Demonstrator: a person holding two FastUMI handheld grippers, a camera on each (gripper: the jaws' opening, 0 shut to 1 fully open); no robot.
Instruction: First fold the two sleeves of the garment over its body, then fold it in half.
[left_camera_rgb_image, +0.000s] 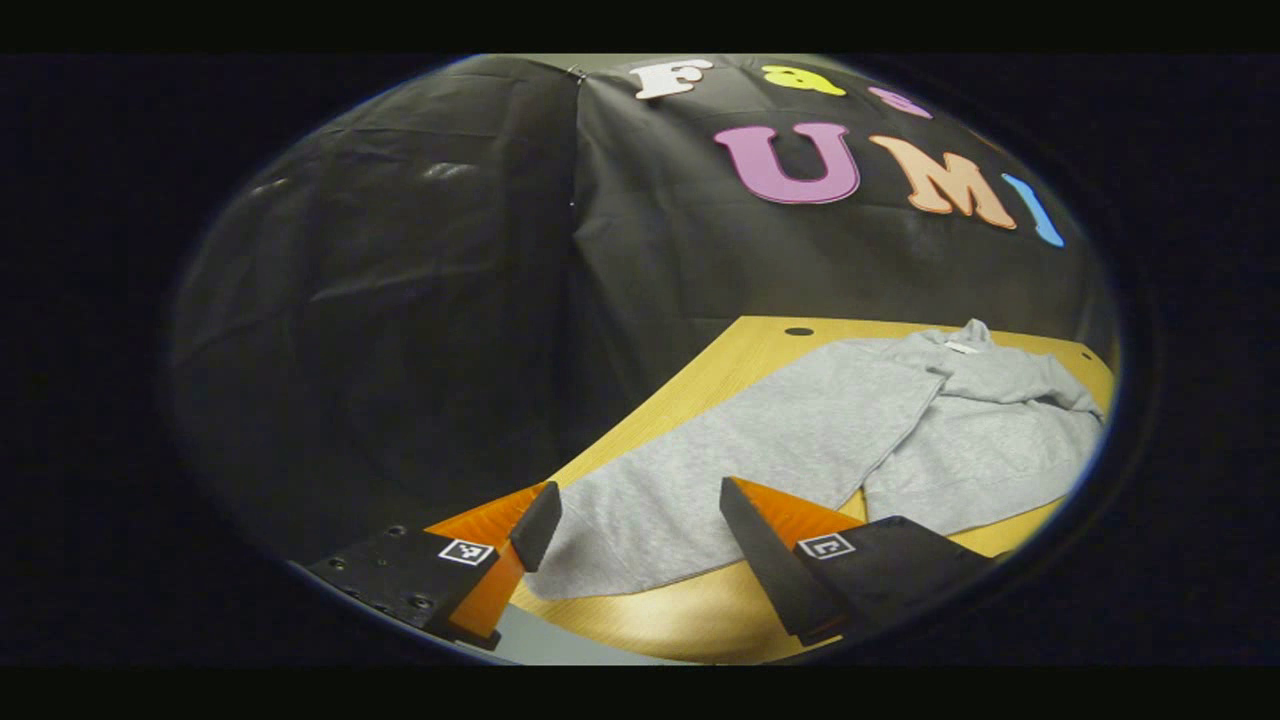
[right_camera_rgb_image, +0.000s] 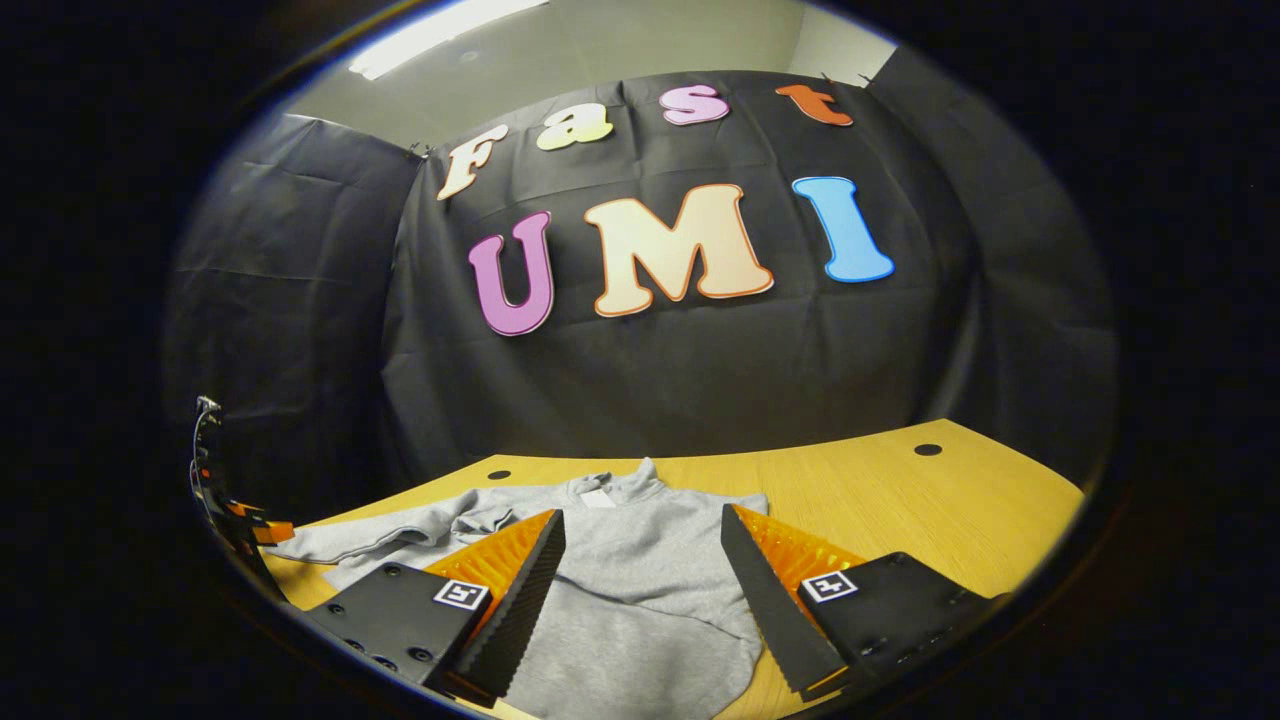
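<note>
Wide-open left gripper (left_camera_rgb_image: 640, 520) hovers at bottom centre over the grey fleece sweatshirt (left_camera_rgb_image: 800, 440) on the wooden table (left_camera_rgb_image: 690, 620); right gripper (right_camera_rgb_image: 640, 550), fingers parted, frames its body.

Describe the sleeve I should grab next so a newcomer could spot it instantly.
Start at the wooden table before the black cloth wall. On it lies a grey garment. The sleeve stretches flat from the collar end toward the open left gripper, cuff between its fingers; unlike the body, it is a long narrow strip running off sideways.
</note>
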